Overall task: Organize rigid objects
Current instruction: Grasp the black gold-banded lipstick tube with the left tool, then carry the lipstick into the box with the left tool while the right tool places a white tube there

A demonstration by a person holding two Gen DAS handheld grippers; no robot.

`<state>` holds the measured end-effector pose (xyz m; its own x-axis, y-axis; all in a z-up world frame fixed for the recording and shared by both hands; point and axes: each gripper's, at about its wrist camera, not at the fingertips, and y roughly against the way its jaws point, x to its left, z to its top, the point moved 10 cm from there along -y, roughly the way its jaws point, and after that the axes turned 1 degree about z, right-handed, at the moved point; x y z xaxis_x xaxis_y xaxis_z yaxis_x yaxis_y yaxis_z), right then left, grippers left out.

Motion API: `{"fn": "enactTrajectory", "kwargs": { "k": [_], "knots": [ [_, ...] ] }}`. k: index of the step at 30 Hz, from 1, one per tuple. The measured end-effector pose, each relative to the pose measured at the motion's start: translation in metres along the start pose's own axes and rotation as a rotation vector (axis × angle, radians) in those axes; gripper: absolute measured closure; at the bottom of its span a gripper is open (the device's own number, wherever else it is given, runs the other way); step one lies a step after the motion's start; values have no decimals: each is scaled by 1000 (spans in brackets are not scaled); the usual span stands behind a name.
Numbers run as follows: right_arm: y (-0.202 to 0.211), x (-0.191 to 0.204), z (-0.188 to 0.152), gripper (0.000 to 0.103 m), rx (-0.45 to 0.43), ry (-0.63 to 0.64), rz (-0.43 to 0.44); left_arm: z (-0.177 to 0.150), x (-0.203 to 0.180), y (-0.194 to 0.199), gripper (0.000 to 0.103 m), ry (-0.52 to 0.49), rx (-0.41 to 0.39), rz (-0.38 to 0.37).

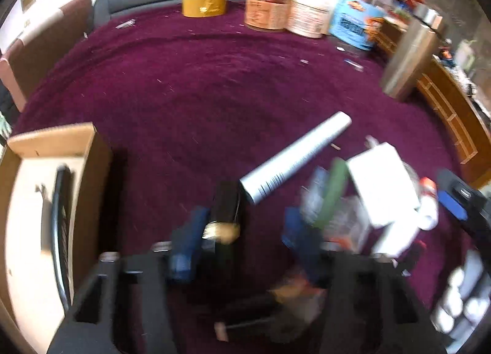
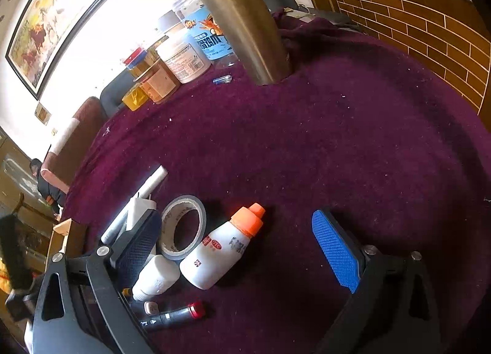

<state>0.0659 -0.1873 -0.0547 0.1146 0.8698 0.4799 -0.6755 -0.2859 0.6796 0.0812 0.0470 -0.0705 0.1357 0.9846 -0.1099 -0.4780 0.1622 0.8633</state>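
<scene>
"Looking along the left gripper [image 1: 245, 225], what did you make of its fingers?"

"They stood apart, with bare purple cloth showing in the gap. The view was smeared, so I couldn't tell finer detail. A dark tube with a gold band [image 1: 225, 209] lay between them, close against the finger on the left of the frame, and I saw no squeeze on it."

"And around it?"

"A silver tube [image 1: 294, 157] lay slanted on the bench [image 1: 199, 93] just above the fingers. To its right sat a blurred heap with a white box [image 1: 383, 182] on top. A cardboard box [image 1: 52, 151] stood at the left edge, and a gold tin [image 1: 204, 4] and several jars [image 1: 267, 13] lined the top of the frame."

"What about the right gripper [image 2: 236, 249]?"

"Its fingers were spread wide and gripped nothing. A white bottle with an orange cap [image 2: 221, 252] lay on its side between them, nearer the finger on the left, with clear cloth before the blue finger on the right."

"What else lay there?"

"A roll of tape [image 2: 181, 228] was just left of that bottle, and a smaller white bottle [image 2: 156, 277] sat below the roll. A black marker with a red end [image 2: 175, 317] lay at the lower left. A steel flask [image 2: 242, 16] stood upright at the top centre."
</scene>
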Motion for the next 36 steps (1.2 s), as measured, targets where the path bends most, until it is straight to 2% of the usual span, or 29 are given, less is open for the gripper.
{"fn": "enactTrajectory", "kwargs": {
  "k": [1,3,6,8,11,16,20,23,25,27,29,33,36],
  "knots": [
    [0,1,-1,4,1,3,-2,-6,-6,3,81,-6,7,-30],
    [-1,1,-1,4,1,4,-2,-22,-18,12,84,-14,19,-80],
    [0,1,-1,4,0,3,-2,-37,-30,28,84,-43,7,-110],
    [-1,1,-2,4,1,6,-5,-35,-28,45,83,-39,-41,-104],
    [-2,2,-2,4,2,15,-14,-33,-13,56,67,-25,-69,-87],
    [-4,3,-3,4,3,26,-23,-36,4,50,66,27,-51,-93],
    [-5,4,-3,4,2,32,-28,-30,-15,39,66,14,-55,-136],
    [-4,4,-3,4,1,31,-26,-29,-14,21,66,11,-12,-82],
    [-5,4,-3,4,2,33,-30,-28,-5,21,79,43,-18,-93],
    [-5,4,-3,4,3,38,-37,-30,10,23,85,71,-15,-60],
    [-6,4,-3,4,5,43,-43,-31,21,26,85,77,-28,-22],
    [-6,5,-3,4,4,43,-42,-31,23,20,84,71,-33,3],
    [-7,5,-3,3,2,45,-44,-24,14,15,73,12,-54,46]
  ]
}}
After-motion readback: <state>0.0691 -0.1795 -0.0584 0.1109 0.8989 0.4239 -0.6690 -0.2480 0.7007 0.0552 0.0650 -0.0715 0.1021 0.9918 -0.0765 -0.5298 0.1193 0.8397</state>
